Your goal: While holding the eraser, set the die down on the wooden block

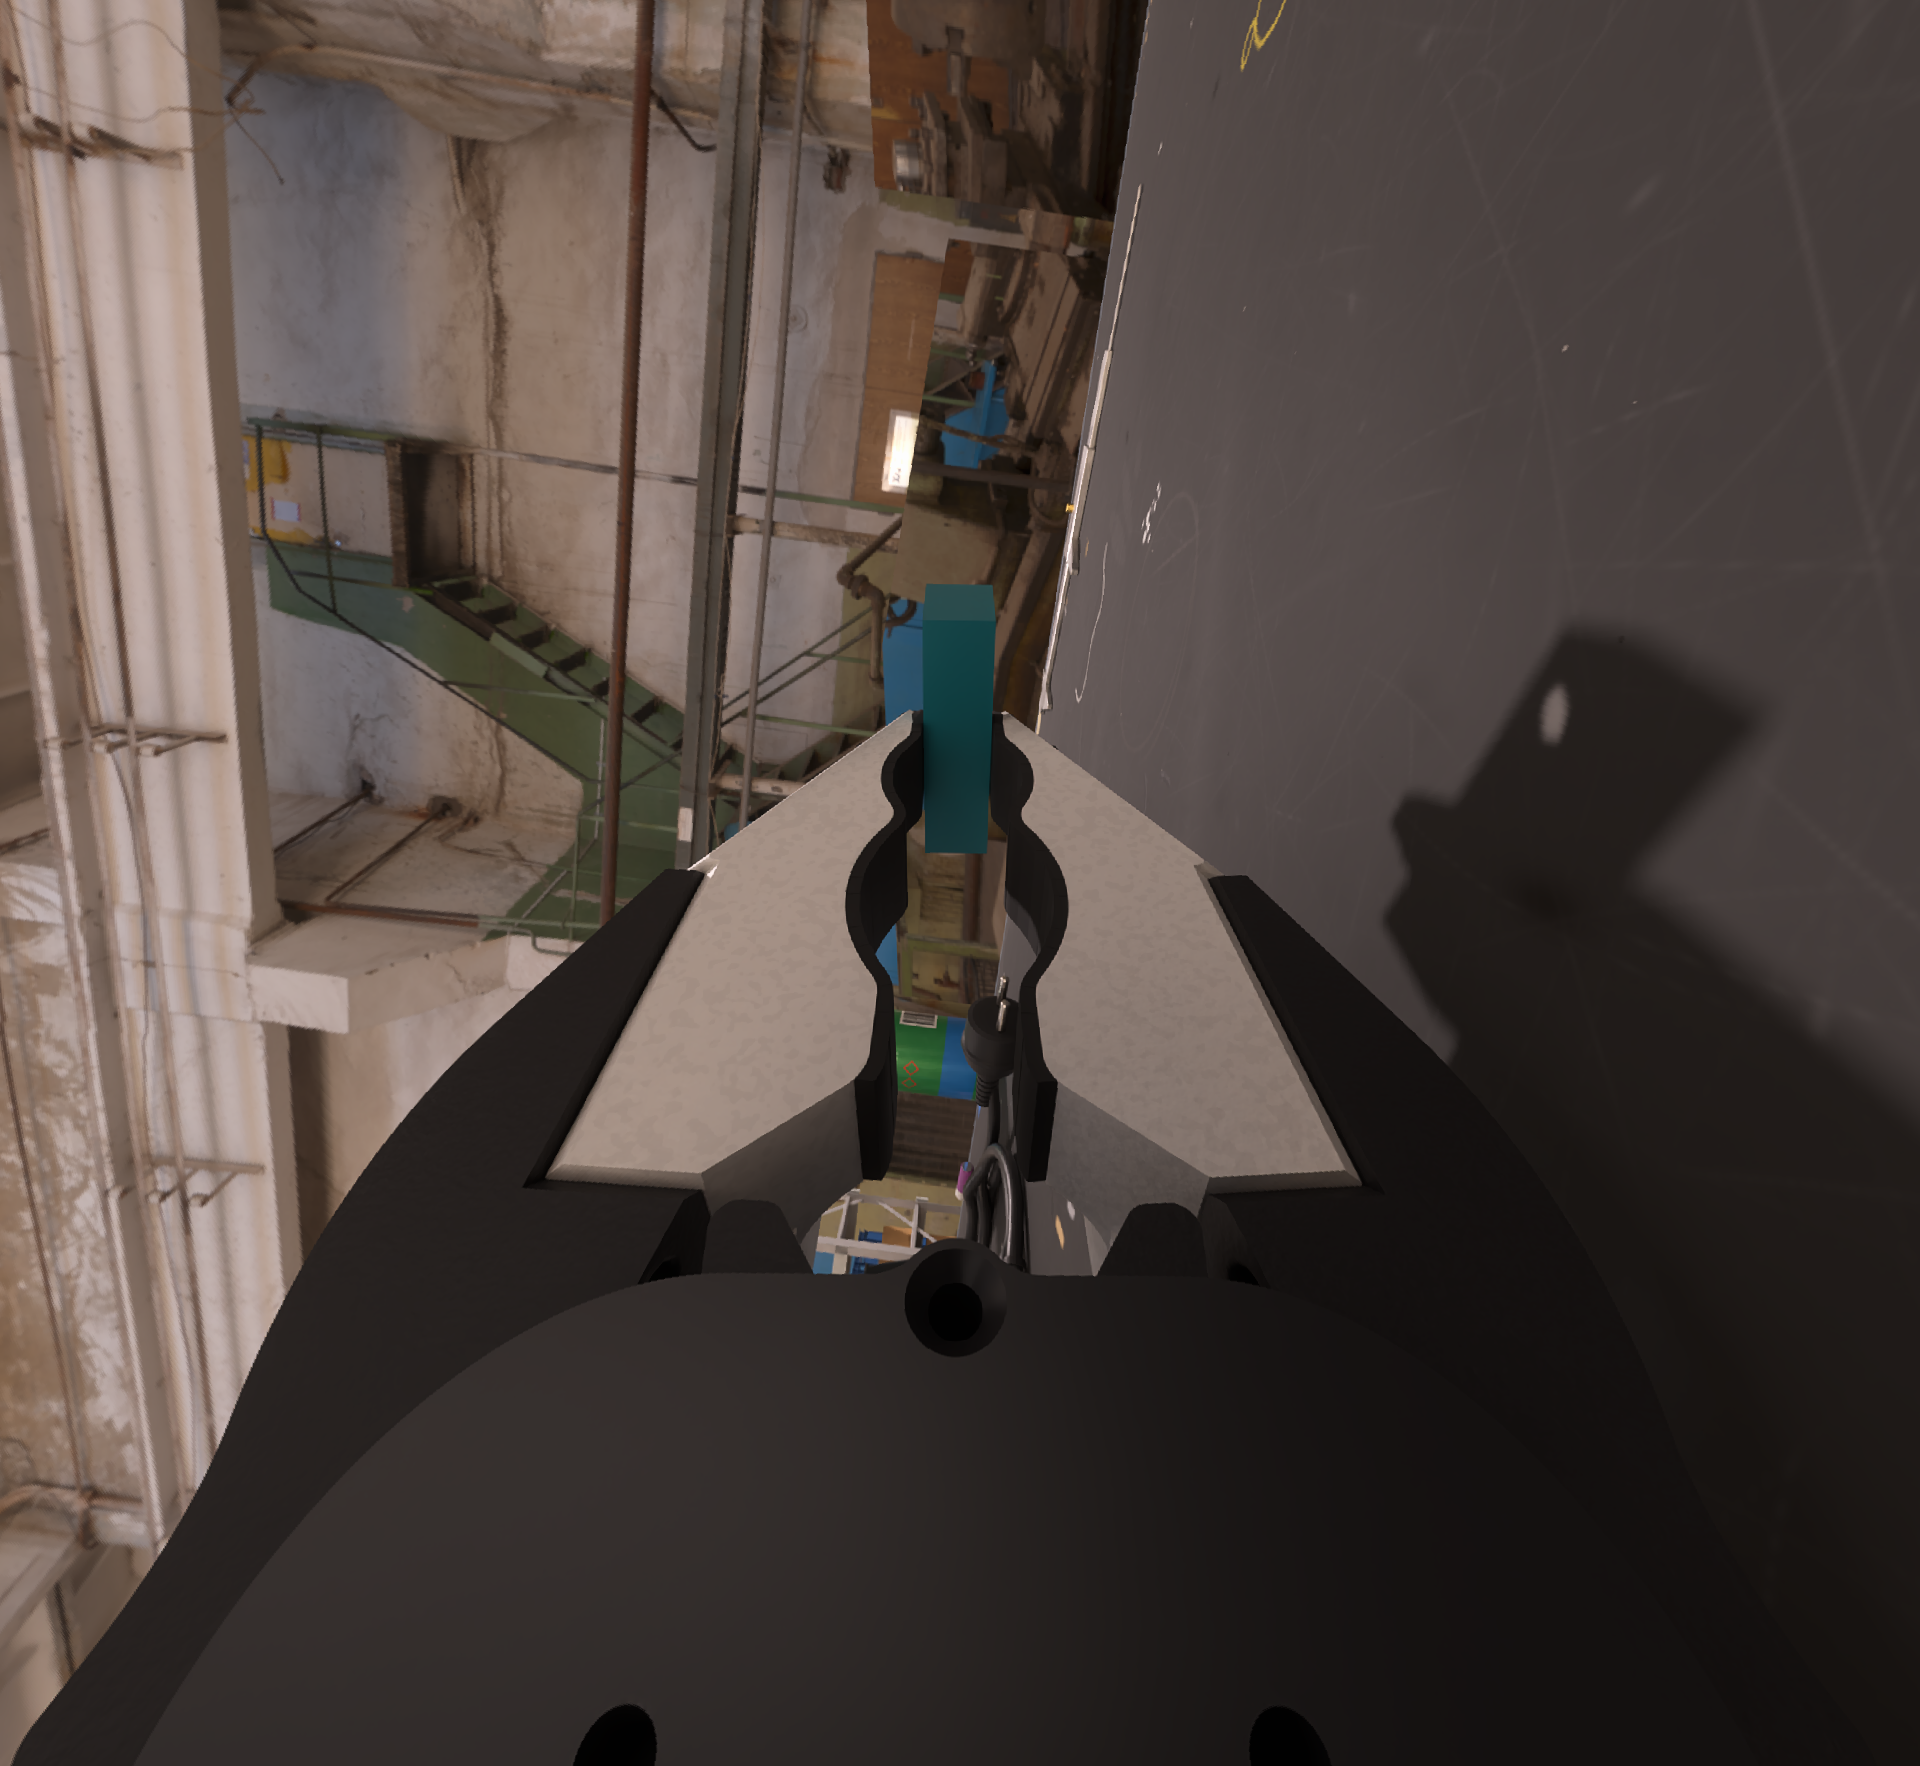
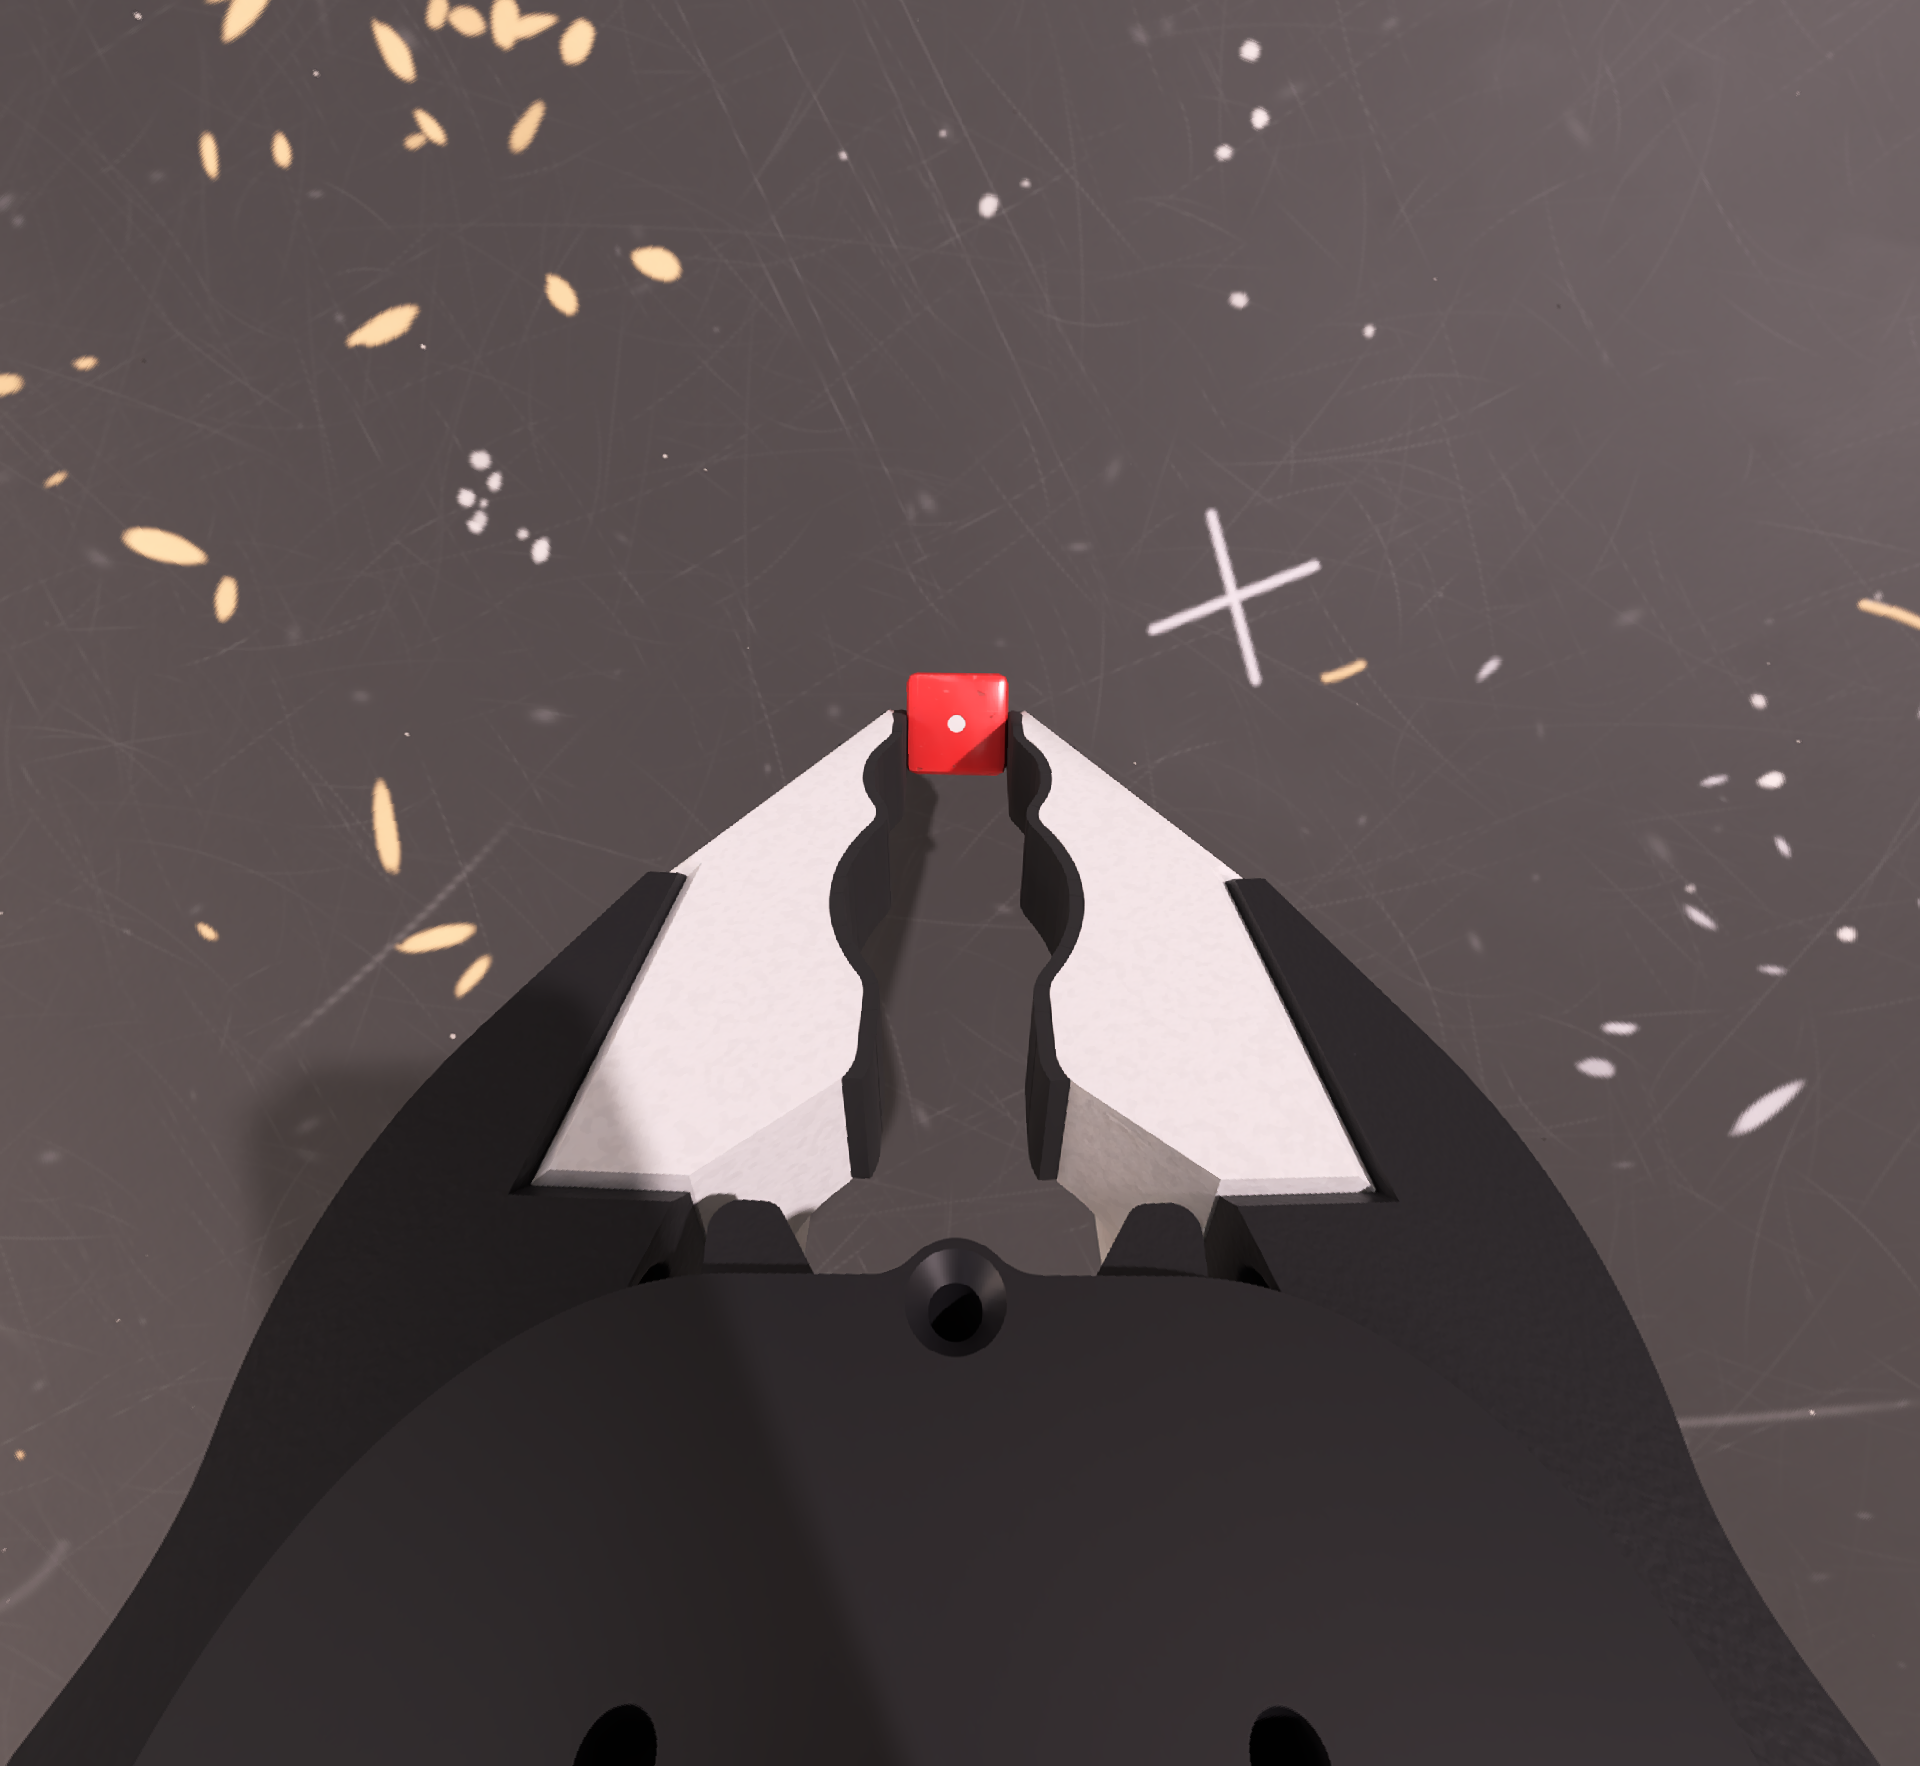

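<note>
The left gripper [image 1: 956, 729] is pinching the teal eraser [image 1: 956, 714] at its fingertips, rolled sideways beside the dark tabletop [image 1: 1507, 417]. The right gripper [image 2: 957, 727] is clamping the red die [image 2: 957, 724] at its tips, pointing down over the table. The wooden block is appearing in neither view; releasing now is risking a miss, and either shallow tip grip is risking a slip
</note>
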Tool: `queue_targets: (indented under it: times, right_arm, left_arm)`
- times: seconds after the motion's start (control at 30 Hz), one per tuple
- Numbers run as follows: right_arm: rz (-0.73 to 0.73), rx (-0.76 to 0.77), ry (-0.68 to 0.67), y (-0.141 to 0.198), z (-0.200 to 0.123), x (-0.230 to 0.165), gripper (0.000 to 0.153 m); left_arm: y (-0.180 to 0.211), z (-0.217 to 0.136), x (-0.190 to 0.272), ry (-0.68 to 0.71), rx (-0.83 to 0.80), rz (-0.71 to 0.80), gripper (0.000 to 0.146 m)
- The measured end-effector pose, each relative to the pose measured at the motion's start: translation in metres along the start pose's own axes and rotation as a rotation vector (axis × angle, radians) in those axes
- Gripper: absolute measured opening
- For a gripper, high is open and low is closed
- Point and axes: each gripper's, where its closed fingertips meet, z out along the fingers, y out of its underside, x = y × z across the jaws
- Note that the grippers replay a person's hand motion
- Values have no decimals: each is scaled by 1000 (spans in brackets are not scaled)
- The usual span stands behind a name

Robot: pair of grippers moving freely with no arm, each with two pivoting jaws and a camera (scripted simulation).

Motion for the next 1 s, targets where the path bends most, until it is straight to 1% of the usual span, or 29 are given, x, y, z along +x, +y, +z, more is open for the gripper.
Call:
queue_targets:
  times: [0.4, 0.73, 1.0]
  right_arm:
    - [-37, 12, -34, -4, 2, -8, 18]
    - [-36, -5, -38, -1, 4, -8, 18]
    - [-35, 14, -30, -2, -1, -7, 18]
  left_arm:
    - [2, 1, 1, 7, -8, -7, 11]
    - [1, 1, 3, 17, -2, 4, 11]
    - [0, 1, 4, 22, 2, 7, 11]
